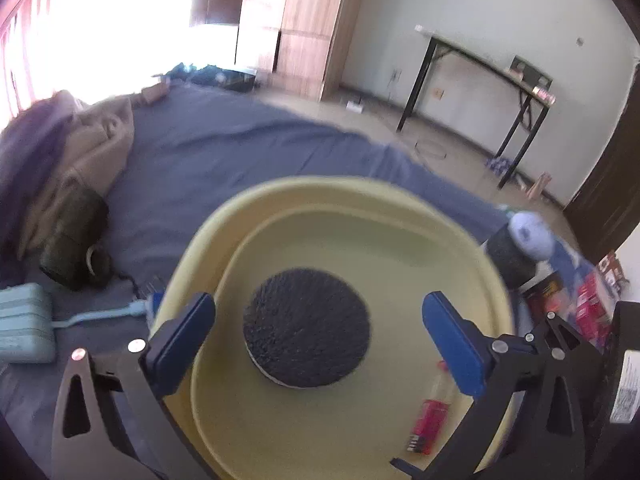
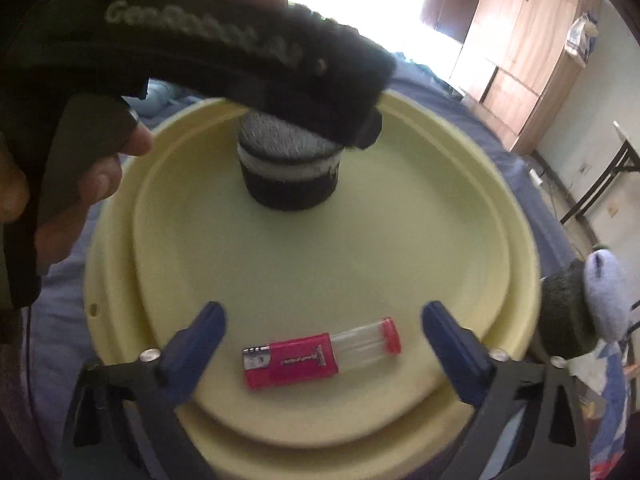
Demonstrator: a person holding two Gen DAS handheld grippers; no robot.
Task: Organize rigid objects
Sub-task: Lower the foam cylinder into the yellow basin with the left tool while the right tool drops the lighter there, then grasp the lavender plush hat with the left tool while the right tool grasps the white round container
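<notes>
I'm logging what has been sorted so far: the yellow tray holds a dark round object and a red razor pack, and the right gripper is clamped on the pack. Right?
Not quite. In the right wrist view the right gripper is open, its fingers standing clear on either side of the razor pack. The dark round object and the pack do lie in the yellow tray.

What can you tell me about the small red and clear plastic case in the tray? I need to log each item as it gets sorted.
The red and clear case is a small flat oblong of plastic: a pink-red body with a printed label at one end and a clear cap tipped in red at the other. What it holds cannot be made out. It lies flat on the floor of the pale yellow tray, near the front rim, apart from the dark round object. It sits between the open right gripper's fingers, which do not touch it.
</notes>
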